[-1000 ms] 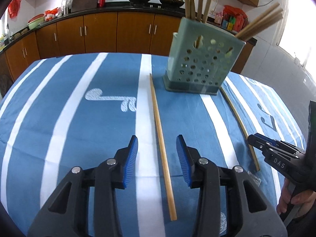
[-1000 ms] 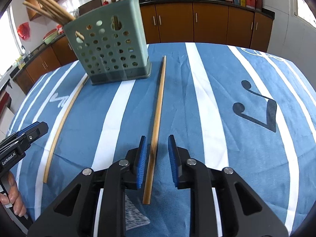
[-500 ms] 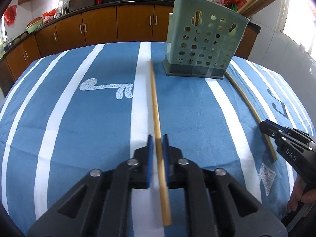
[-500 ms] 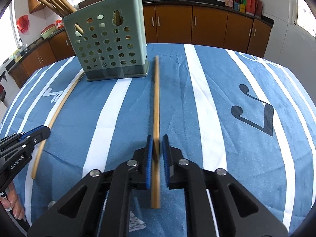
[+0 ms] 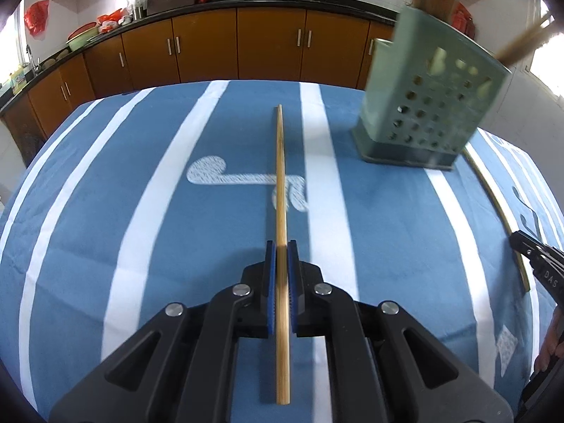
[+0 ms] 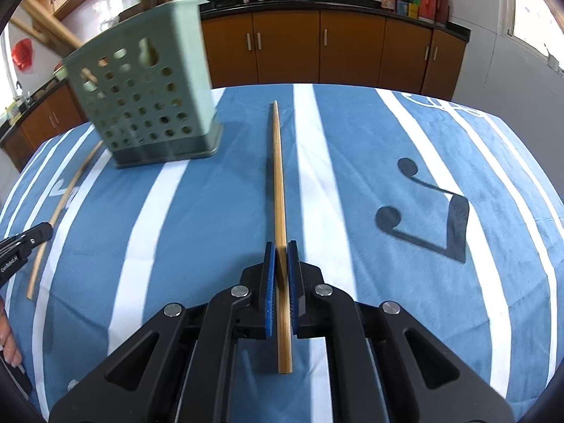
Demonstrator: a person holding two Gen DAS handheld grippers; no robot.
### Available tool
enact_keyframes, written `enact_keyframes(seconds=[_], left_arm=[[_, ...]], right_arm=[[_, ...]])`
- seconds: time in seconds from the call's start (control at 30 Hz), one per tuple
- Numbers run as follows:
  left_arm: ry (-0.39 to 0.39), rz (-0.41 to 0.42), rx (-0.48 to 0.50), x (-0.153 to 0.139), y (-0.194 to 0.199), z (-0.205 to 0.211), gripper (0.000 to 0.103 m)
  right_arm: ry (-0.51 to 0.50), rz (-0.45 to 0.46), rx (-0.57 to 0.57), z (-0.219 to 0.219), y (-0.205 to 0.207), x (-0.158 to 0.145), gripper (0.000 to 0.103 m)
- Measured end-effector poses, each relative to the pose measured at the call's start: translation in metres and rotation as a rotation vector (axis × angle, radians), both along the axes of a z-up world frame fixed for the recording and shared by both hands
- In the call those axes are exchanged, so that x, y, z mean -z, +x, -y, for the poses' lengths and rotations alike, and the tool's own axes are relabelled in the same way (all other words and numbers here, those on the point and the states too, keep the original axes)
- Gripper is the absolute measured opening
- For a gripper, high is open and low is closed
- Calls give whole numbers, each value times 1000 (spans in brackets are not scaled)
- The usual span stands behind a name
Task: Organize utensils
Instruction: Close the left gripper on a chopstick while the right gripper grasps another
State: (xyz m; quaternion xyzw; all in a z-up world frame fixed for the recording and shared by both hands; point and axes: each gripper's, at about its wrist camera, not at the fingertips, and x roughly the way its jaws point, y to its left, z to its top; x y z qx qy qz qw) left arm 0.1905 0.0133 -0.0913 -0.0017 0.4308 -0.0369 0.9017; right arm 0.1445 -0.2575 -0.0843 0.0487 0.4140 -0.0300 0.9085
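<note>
One chopstick [image 5: 281, 190] is clamped by the left gripper [image 5: 281, 246], another chopstick [image 6: 278, 190] by the right gripper [image 6: 281, 246], either side of the green holder [image 6: 144, 102].

Table covered by a matt, soft-looking blue cloth [image 5: 105, 176] with white stripes. Chopstick [image 5: 280, 176] of pale, smooth bamboo-like wood. Perforated holder [image 5: 428, 105] of matt green plastic. Gripper bodies of black plastic; ribbed blue pads [image 5: 269, 282]; shiny metal pivot pins [image 5: 241, 289] noted.
</note>
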Motion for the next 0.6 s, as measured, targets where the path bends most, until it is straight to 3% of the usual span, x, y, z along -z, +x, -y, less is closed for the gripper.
enact_keyframes(seconds=[0.6], left_arm=[[-4, 6, -7, 1, 13, -5, 11]], right_arm=[[2, 3, 6, 7, 7, 2, 8]])
